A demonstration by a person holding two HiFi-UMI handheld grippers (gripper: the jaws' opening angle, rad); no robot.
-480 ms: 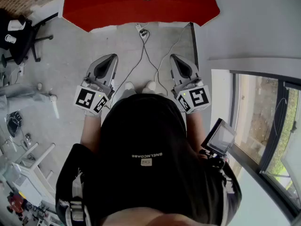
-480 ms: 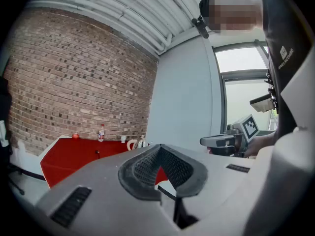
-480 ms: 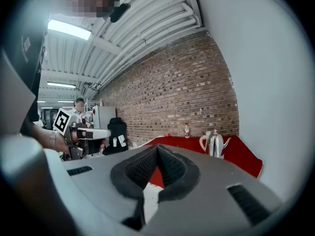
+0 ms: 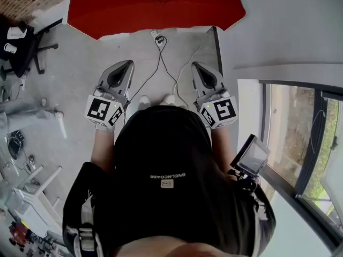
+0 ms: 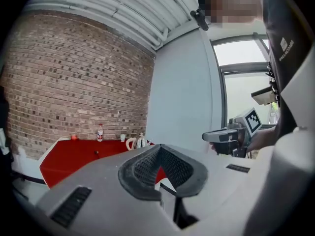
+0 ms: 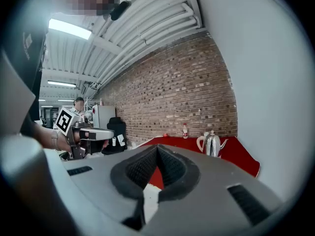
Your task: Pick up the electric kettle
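Brick-walled room with a red table (image 4: 161, 9) at the far end.
Electric kettle (image 6: 212, 145) stands on that table, towards its right, well apart from the left gripper (image 4: 127, 64) and right gripper (image 4: 196, 66); both have their jaws pressed together, gripping nothing.
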